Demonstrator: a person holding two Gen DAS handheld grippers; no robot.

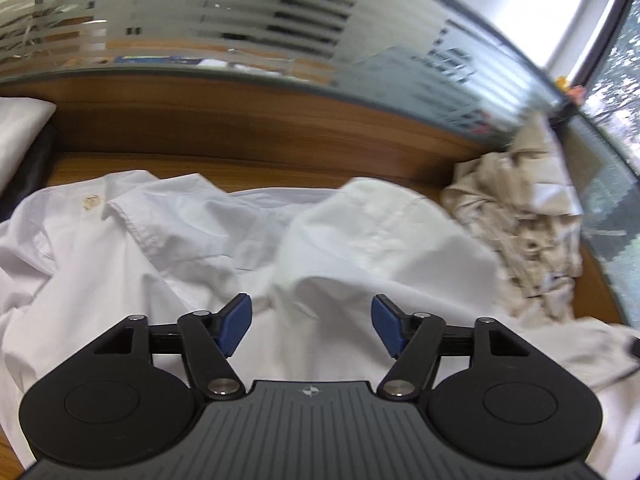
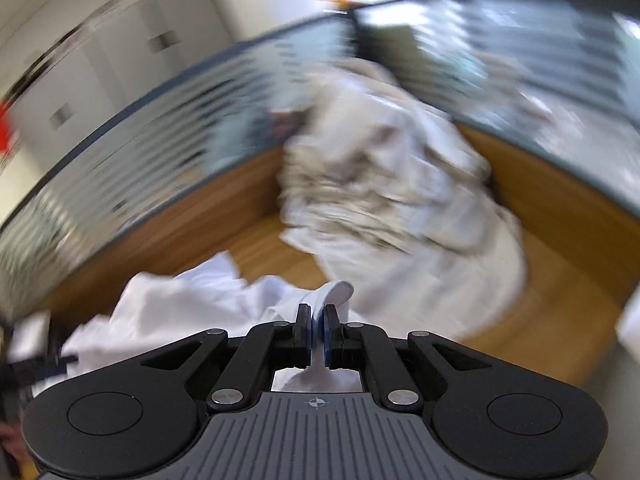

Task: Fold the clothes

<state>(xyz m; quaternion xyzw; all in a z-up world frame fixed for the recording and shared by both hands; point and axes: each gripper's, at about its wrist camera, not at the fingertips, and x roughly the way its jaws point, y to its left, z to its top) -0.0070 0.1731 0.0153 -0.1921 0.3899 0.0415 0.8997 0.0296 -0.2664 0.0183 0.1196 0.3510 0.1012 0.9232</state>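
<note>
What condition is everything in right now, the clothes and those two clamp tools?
White shirt: spread out, rumpled, unfolded.
Beige clothes: crumpled heap at the desk's back corner.
Left gripper: open, empty, above the shirt.
Right gripper: shut on a fold of white shirt.

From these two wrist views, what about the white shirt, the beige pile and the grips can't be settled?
- White shirt: lower part hidden by the left gripper body, left wrist view; its fold state is unclear.
- Beige clothes pile: motion blur in the right wrist view; how many garments cannot be told.
- Right gripper: pinches white cloth; which part of the shirt is unclear.
</note>
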